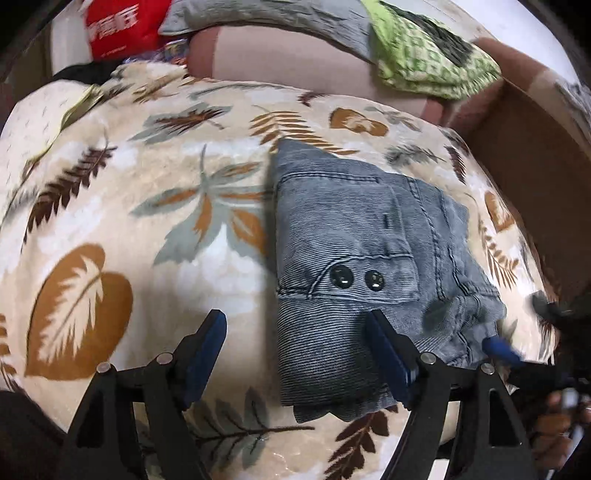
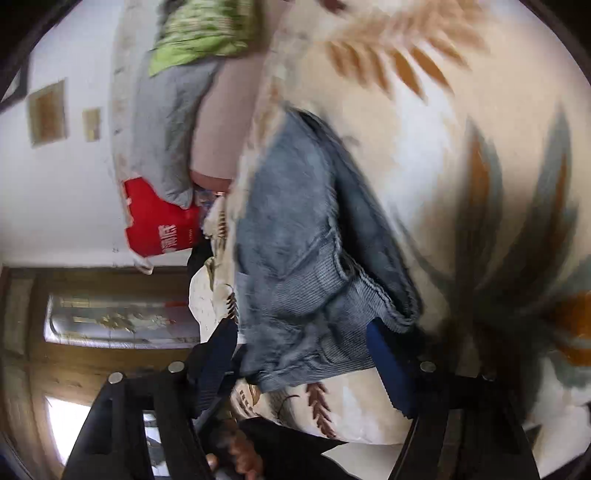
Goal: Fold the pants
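Observation:
Blue-grey corduroy pants (image 1: 354, 236) lie folded into a compact bundle on a leaf-print blanket (image 1: 147, 206), with two dark snap buttons facing up. My left gripper (image 1: 295, 336) hovers open over the bundle's near left edge. Its right finger (image 1: 388, 354) is above the cloth and its left finger is above bare blanket. At the bundle's near right corner sits my right gripper (image 1: 526, 328), blurred. In the right wrist view, which is rolled sideways, the pants (image 2: 295, 240) reach down between the wide-spread fingers of my right gripper (image 2: 301, 358), which is open; no pad visibly presses the cloth.
Behind the blanket lie a green checked cloth (image 1: 424, 55), a grey cloth (image 1: 266, 18) and a red bag (image 1: 122, 26). An open cardboard box (image 1: 535, 155) stands at the right. A hand (image 1: 561, 424) holds the right gripper. A wooden door (image 2: 92, 317) shows beyond the bed.

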`<state>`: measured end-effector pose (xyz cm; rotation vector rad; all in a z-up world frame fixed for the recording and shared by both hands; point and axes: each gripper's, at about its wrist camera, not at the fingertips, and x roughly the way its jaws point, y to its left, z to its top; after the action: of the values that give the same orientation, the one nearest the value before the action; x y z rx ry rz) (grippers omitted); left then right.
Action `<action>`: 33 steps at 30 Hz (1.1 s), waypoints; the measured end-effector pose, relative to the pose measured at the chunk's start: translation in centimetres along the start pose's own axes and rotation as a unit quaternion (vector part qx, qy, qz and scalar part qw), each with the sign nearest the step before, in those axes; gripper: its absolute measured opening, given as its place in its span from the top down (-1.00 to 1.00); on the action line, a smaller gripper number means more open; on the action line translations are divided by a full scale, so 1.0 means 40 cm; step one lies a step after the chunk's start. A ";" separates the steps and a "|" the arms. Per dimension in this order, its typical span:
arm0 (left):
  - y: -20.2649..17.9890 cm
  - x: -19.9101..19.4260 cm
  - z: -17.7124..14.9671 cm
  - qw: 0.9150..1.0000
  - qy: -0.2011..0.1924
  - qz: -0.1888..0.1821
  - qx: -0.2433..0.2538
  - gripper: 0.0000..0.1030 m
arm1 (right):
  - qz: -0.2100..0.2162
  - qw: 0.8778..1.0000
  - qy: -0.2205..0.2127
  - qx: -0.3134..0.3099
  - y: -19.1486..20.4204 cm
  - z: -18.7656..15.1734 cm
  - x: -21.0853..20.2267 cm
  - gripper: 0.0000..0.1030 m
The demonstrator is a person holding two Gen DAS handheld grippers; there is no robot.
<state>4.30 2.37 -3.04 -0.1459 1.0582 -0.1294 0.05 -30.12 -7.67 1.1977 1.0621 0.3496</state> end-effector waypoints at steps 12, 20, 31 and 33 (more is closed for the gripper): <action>0.004 0.054 -0.037 1.000 -0.005 0.006 -0.004 -0.71 | -0.027 0.997 -0.007 0.069 -0.008 0.046 0.086 0.10; 0.027 0.061 -0.035 1.000 0.000 -0.019 -0.013 -0.79 | -0.097 0.992 -0.038 -0.066 0.152 -0.008 0.027 0.90; -0.073 0.092 -0.032 0.995 0.020 0.062 0.072 -0.81 | -0.159 0.985 -0.011 -0.071 0.031 -0.005 0.086 0.80; -0.044 0.085 -0.042 0.998 -0.002 0.044 0.050 -0.87 | -0.159 0.985 -0.005 -0.065 0.033 -0.009 0.061 0.78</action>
<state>4.41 -0.07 -6.43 -0.0093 1.0502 -0.1010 1.37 -27.63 -7.66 0.8955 1.1816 0.1603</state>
